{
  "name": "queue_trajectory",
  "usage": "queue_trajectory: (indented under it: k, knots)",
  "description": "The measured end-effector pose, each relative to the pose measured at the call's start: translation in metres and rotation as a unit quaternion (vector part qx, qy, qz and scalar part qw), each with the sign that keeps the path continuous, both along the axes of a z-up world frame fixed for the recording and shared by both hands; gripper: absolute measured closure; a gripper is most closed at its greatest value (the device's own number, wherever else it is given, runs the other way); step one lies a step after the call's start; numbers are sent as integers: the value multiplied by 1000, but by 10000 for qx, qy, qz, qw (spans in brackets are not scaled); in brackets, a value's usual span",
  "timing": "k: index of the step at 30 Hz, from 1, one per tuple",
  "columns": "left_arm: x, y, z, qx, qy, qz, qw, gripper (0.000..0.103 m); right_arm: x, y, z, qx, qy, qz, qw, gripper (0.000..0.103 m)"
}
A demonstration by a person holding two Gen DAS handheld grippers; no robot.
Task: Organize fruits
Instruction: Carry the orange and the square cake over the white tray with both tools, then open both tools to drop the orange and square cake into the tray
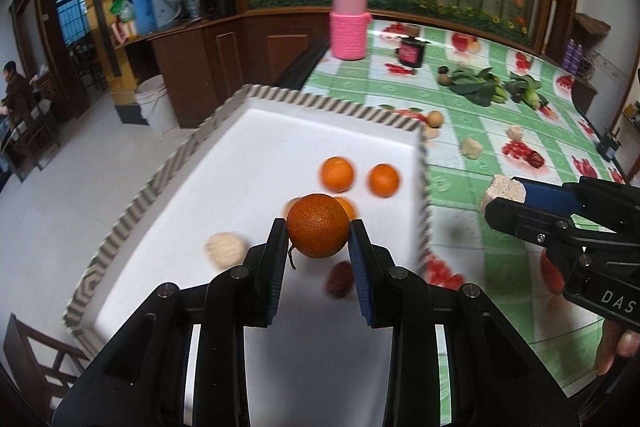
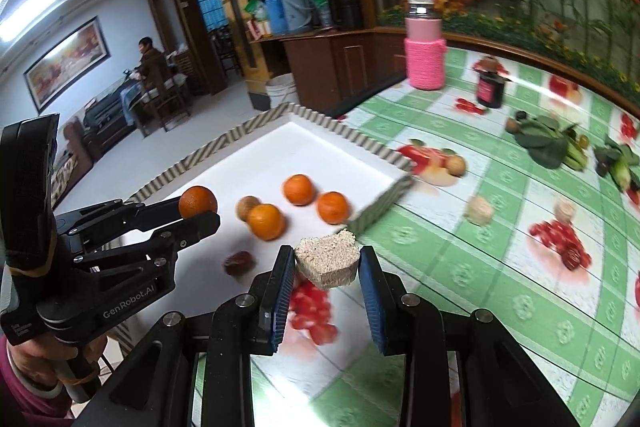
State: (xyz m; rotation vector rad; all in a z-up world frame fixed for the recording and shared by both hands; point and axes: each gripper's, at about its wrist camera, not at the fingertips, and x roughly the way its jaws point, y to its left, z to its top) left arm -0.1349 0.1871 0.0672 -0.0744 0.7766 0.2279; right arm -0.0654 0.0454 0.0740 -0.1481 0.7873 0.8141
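My left gripper [image 1: 318, 233] is shut on a dark orange [image 1: 318, 225] and holds it above the white tray [image 1: 328, 105] with the striped rim. In the tray lie three oranges [image 2: 298, 189], a brown round fruit [image 2: 247, 207], a pale beige ball [image 1: 225, 249] and a red date [image 2: 239, 263]. My right gripper [image 2: 326, 267] is shut on a beige crumbly block [image 2: 326, 261], held over the tray's near right corner. From the right wrist, the left gripper [image 2: 196, 209] shows at the left with its orange [image 2: 197, 201]. The right gripper [image 1: 516, 205] enters the left wrist view from the right.
A green checked tablecloth [image 2: 500, 307] with fruit prints covers the table. On it stand a pink bottle [image 1: 349, 23] and a dark jar [image 1: 411, 51]. Leafy greens [image 1: 476, 87], beige lumps [image 1: 471, 147] and a small brown fruit [image 1: 435, 119] lie beyond the tray. A person [image 2: 150, 63] sits far back.
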Motion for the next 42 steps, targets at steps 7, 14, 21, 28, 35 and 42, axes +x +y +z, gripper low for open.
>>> queue_trajectory:
  k: [7,14,21,28,35,42]
  knots:
    - [-20,33,-7,-132,60,357,9993,73,-11,34,-6,-97,84,436,9990,71]
    - [-33,55,-16,-255,179,562,9979,73,-19,65,-18,-191,240,837,9960,71]
    - [-37,67,-23,-296,302,661,9969,73,-31,96,-34,-321,414,1325,9898,71]
    - [-33,73,-31,-389,394,779,9954,73,-36,117,-50,-540,418,1560,9854,71]
    - [-34,78,-32,-447,376,880,9944,64,-35,121,-56,-644,300,1501,9861,68]
    - [-38,80,-26,-390,283,1038,9934,46,-40,110,-46,-549,244,1482,9871,67]
